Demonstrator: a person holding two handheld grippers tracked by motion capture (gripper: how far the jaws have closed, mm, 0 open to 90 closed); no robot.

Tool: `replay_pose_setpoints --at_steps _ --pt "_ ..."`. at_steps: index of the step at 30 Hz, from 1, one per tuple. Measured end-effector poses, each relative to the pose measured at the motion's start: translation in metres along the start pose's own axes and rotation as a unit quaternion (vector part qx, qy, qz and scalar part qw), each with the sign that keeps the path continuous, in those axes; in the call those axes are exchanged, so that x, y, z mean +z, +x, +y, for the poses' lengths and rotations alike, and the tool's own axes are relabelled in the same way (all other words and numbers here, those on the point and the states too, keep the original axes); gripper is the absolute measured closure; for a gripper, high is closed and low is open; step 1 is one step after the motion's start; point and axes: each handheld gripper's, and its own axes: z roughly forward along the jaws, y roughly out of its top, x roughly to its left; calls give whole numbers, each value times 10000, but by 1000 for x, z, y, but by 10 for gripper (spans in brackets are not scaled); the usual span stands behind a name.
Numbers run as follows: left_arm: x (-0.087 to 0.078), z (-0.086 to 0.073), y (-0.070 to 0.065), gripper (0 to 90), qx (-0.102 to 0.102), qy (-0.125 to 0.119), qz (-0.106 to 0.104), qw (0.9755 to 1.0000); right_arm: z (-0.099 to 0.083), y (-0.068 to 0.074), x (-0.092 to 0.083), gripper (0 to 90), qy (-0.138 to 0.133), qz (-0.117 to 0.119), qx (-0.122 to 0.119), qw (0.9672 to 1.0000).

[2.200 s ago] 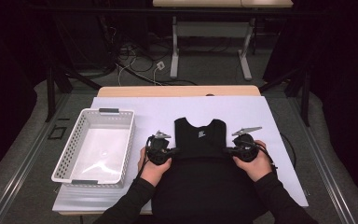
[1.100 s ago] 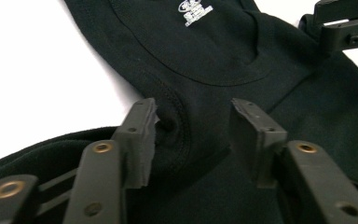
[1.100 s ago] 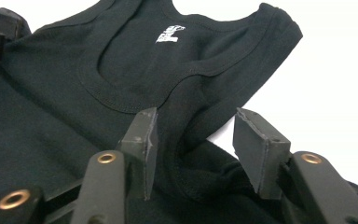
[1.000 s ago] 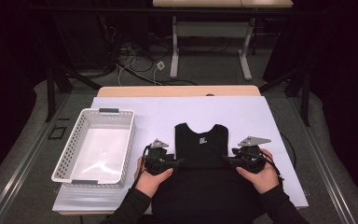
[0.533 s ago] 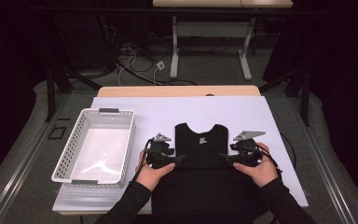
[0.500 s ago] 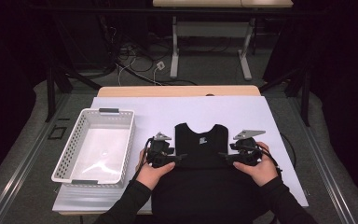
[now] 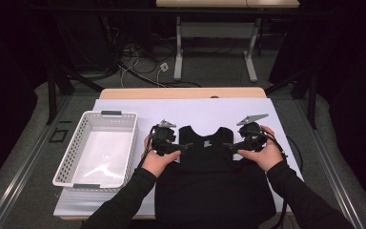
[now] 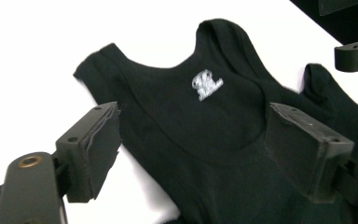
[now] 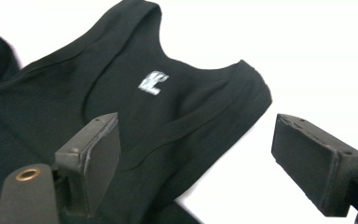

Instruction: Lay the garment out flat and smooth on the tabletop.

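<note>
A black sleeveless top (image 7: 205, 150) lies flat on the white table cover, neck toward the far side, a small white label (image 8: 206, 84) inside its collar. My left gripper (image 7: 185, 147) hovers over the top's left shoulder, held in the person's left hand. Its jaws have just been opening and stand wide apart (image 8: 193, 140), with the cloth below them, not pressed. My right gripper (image 7: 228, 145) hovers over the other shoulder. Its jaws have also just been opening (image 9: 196, 158) and grip nothing; the top (image 9: 121, 88) lies beneath them.
A white perforated basket (image 7: 119, 115) with nothing in it stands on the left of the table cover (image 7: 195, 107). The top's hem hangs over the near table edge. Beyond the far edge are dark floor, cables and another table's legs.
Both hands have moved toward the far side of the table and risen a little. Both pairs of jaws have widened, off the top's sides. The top lies still.
</note>
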Motion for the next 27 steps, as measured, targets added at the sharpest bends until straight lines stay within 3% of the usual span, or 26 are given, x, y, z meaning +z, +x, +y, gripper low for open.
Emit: replay_pose_setpoints --at_steps 6,9,17,27 --pt "5 18 7 164 105 -21 19 9999 18 -12 3 145 34 -48 28 10000" --pt "10 25 11 163 189 -11 168 9997 27 -15 6 158 31 -129 -45 9999" --pt "20 42 22 263 148 -59 301 9994 45 -23 19 281 76 -305 -389 9987" --pt "31 55 39 335 138 -30 634 9979 58 -36 35 388 56 -335 -220 9992"
